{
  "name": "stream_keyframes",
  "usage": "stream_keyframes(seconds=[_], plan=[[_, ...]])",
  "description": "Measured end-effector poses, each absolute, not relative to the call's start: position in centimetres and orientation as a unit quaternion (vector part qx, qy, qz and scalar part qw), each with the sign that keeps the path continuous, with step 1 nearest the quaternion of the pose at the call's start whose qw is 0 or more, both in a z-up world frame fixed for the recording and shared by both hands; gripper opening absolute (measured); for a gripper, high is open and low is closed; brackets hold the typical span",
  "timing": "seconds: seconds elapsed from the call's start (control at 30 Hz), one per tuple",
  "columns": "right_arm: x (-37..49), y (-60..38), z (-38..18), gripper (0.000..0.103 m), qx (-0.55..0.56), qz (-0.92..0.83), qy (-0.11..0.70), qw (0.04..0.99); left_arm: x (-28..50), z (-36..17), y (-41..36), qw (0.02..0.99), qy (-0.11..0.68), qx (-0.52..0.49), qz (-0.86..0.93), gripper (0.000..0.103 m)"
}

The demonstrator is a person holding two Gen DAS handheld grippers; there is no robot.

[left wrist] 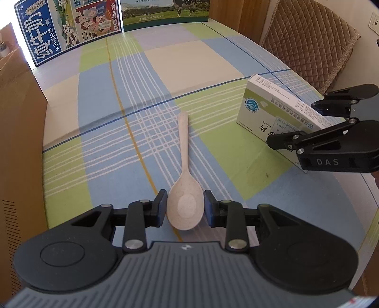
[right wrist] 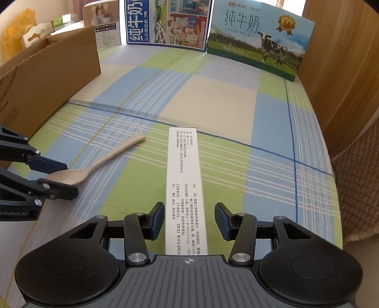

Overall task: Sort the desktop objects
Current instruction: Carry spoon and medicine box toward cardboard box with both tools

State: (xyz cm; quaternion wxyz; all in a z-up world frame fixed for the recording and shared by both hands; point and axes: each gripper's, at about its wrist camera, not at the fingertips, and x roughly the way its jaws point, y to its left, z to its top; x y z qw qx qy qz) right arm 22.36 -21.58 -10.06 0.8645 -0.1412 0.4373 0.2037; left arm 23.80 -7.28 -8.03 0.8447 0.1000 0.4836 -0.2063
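Observation:
A beige spoon [left wrist: 184, 147] lies on the checked tablecloth [left wrist: 154, 78], handle pointing away. My left gripper [left wrist: 185, 206] is shut on its bowl, both pads touching the sides. From the right wrist view the spoon [right wrist: 104, 161] shows at left with the left gripper [right wrist: 71, 178] around its bowl. A white medicine box [right wrist: 186, 170] stands on its long edge between the pads of my right gripper [right wrist: 189, 220]. That gripper is open, with a gap at each pad. The left wrist view shows the box [left wrist: 265, 106] at right, straddled by the right gripper [left wrist: 293, 123].
A brown cardboard box [right wrist: 47, 78] stands along the table's left side. Two milk cartons [right wrist: 165, 21] [right wrist: 258, 45] stand at the far edge. A chair with a quilted cushion [left wrist: 308, 42] sits beyond the table's right edge, beside a wooden panel [right wrist: 336, 71].

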Motion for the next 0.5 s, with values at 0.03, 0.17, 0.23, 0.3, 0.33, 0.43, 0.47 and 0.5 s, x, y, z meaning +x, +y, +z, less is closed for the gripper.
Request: stream_keyframes(seconds=[0.03, 0.17, 0.23, 0.3, 0.33, 0.43, 0.47, 0.5], plan=[[22.2, -21.6, -10.0, 0.045, -0.138, 0.205, 0.438, 0.864, 23.8, -8.0, -7.2, 0.845, 0.484, 0.099, -0.206, 0.027], [21.8, -21.8, -10.3, 0.043, -0.134, 0.199, 0.434, 0.868, 23.8, -7.9, -7.1, 0.846, 0.482, 0.094, -0.206, 0.027], [21.7, -21.9, -10.5, 0.031, -0.126, 0.200, 0.434, 0.869, 23.8, -7.7, -7.0, 0.847, 0.482, 0.091, -0.206, 0.027], [21.7, -21.9, -10.7, 0.023, -0.124, 0.200, 0.430, 0.872, 23.7, -7.5, -6.9, 0.848, 0.481, 0.086, -0.207, 0.027], [21.6, -21.9, -10.7, 0.021, -0.124, 0.198, 0.427, 0.873, 23.7, -7.4, -6.9, 0.848, 0.480, 0.085, -0.207, 0.027], [21.2, -22.1, -10.4, 0.020, -0.121, 0.196, 0.419, 0.878, 23.6, -7.1, -6.8, 0.850, 0.476, 0.082, -0.209, 0.027], [21.1, -22.1, -10.3, 0.020, -0.120, 0.197, 0.417, 0.879, 23.6, -6.9, -6.8, 0.851, 0.475, 0.082, -0.209, 0.027], [20.9, -22.1, -10.1, 0.020, -0.120, 0.199, 0.415, 0.879, 23.5, -6.7, -6.8, 0.852, 0.473, 0.081, -0.210, 0.027]])
